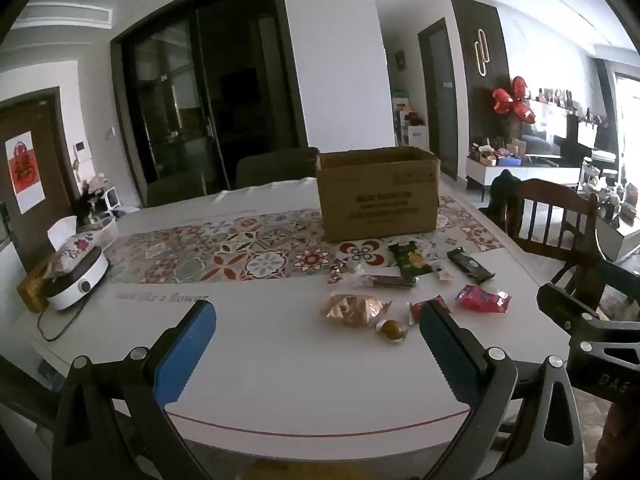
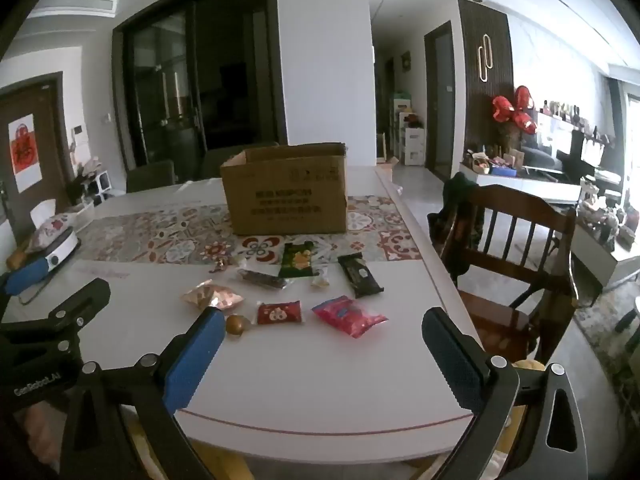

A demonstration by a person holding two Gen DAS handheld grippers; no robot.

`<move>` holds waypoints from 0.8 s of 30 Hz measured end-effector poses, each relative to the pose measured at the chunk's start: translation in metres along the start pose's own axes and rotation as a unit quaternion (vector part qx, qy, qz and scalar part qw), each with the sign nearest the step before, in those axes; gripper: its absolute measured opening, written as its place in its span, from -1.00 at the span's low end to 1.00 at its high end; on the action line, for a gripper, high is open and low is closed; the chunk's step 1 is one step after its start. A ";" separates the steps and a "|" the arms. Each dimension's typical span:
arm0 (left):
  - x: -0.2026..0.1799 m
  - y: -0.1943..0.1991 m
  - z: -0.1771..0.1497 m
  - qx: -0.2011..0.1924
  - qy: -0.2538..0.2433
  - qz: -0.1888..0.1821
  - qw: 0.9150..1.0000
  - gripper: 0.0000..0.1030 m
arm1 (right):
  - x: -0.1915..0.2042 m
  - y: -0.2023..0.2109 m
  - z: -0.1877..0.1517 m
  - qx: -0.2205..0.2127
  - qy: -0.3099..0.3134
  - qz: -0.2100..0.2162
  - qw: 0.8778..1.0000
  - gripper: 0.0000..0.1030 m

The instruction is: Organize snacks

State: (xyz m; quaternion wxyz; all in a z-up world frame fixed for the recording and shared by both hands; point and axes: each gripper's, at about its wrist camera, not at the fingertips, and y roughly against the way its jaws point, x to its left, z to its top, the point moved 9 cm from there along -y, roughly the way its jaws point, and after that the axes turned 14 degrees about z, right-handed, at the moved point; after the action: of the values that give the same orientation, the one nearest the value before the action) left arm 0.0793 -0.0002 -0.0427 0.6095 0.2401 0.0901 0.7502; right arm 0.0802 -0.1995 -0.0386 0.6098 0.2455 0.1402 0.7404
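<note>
Cardboard box (image 2: 285, 190) at 12 o'clock on the tabletop (image 2: 320, 364), flaps up; contents hidden. Snack packets lie loose at its 6 o'clock: green packet (image 2: 297, 260), black bar (image 2: 359, 275), pink packet (image 2: 349, 315), red packet (image 2: 279, 312). Left claw (image 1: 316, 354) and right claw (image 2: 324, 356) spread wide, gripping nothing.

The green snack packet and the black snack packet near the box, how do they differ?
The green snack packet shows a yellow picture; the black snack packet is plain and dark. The green one lies partly on the patterned runner, nearer the cardboard box; the black one lies on bare white table, to its right. Both lie flat, untouched.
</note>
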 end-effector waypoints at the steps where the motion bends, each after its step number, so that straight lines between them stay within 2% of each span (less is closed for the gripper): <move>1: -0.001 0.000 0.000 0.000 0.000 -0.001 1.000 1.00 | 0.000 0.000 0.000 -0.002 0.000 0.000 1.000 0.94; 24: 0.009 0.011 0.002 -0.010 0.008 -0.003 1.000 1.00 | 0.006 0.003 0.005 -0.007 0.005 0.001 1.000 0.94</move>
State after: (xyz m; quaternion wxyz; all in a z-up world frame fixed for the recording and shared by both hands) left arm 0.0695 0.0051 -0.0344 0.6129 0.2277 0.0886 0.7514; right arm 0.0792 -0.1944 -0.0316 0.6103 0.2380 0.1377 0.7429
